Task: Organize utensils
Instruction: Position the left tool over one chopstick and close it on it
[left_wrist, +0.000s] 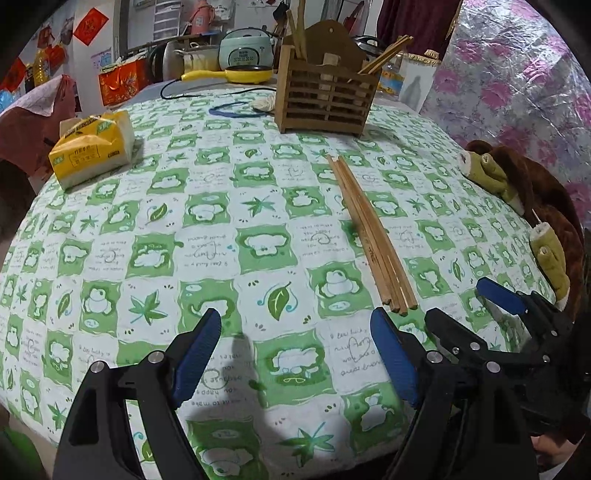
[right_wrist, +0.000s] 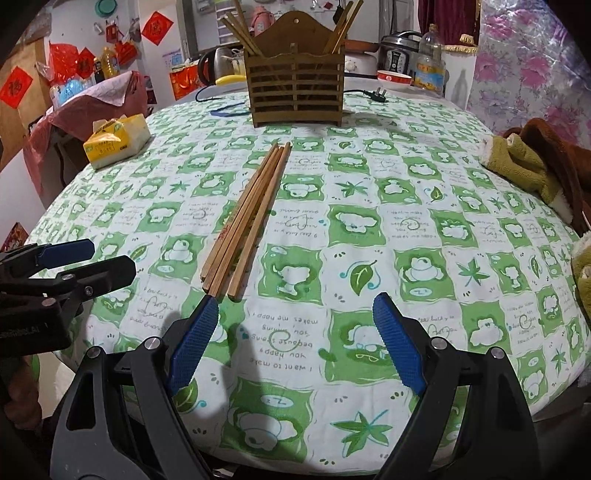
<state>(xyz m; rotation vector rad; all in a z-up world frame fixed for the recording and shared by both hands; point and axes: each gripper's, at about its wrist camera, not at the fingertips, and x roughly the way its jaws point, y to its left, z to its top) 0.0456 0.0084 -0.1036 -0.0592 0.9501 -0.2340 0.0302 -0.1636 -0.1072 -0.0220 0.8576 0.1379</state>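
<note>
Chopsticks (right_wrist: 245, 221) loose on tablecloth (right_wrist: 406, 258), both claws agape, holder (right_wrist: 297, 90) behind

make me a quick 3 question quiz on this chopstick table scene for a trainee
1. True or false: the loose chopsticks lie bundled on the tablecloth, apart from the wooden holder.
2. Multiple choice: the left gripper is (a) shut on a chopstick, (b) open and empty, (c) shut on nothing.
3. Short answer: what yellow item sits near the table's left edge?

Key
1. True.
2. b; the right gripper is open and empty too.
3. A tissue pack.
</note>
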